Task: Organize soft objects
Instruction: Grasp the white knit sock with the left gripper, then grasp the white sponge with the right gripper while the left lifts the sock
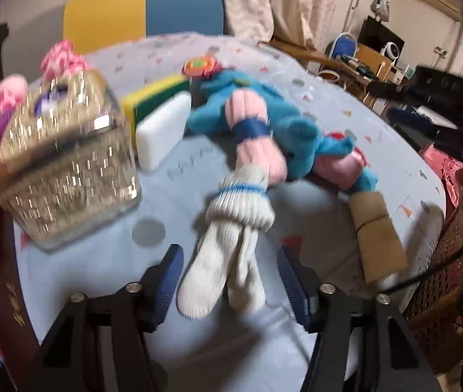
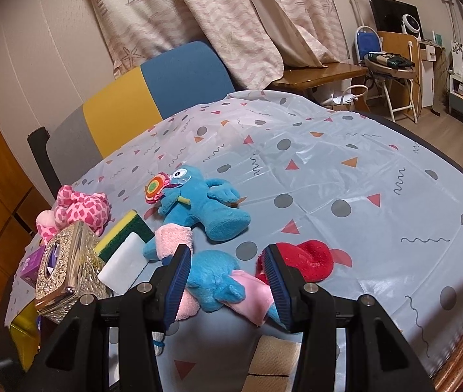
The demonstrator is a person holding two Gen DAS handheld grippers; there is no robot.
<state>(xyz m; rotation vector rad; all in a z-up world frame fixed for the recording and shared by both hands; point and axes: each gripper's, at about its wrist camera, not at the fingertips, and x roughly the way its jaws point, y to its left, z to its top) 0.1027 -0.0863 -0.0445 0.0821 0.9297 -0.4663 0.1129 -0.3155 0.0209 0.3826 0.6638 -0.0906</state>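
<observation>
A pair of white socks (image 1: 221,261) with a blue-striped cuff lies on the patterned tablecloth (image 2: 329,163). My left gripper (image 1: 228,250) is open around the socks, and a gap shows at the right pad. Past the socks lie a pink roll with a blue band (image 1: 251,124) and a blue plush with a lollipop (image 2: 205,205). My right gripper (image 2: 226,248) hovers open over a second blue plush (image 2: 215,281) wrapped in pink cloth. That plush (image 1: 306,150) lies free on the table in the left wrist view. A red cloth (image 2: 310,258) sits beside it.
A glittery tissue box (image 1: 65,163) stands at the left, with a yellow-green sponge (image 1: 156,98) and a white sponge (image 1: 163,130) beside it. A pink spotted plush (image 2: 81,212) lies behind the box. A beige pad (image 1: 378,238) lies near the table's right rim. A yellow-and-blue chair (image 2: 153,94) stands at the far side.
</observation>
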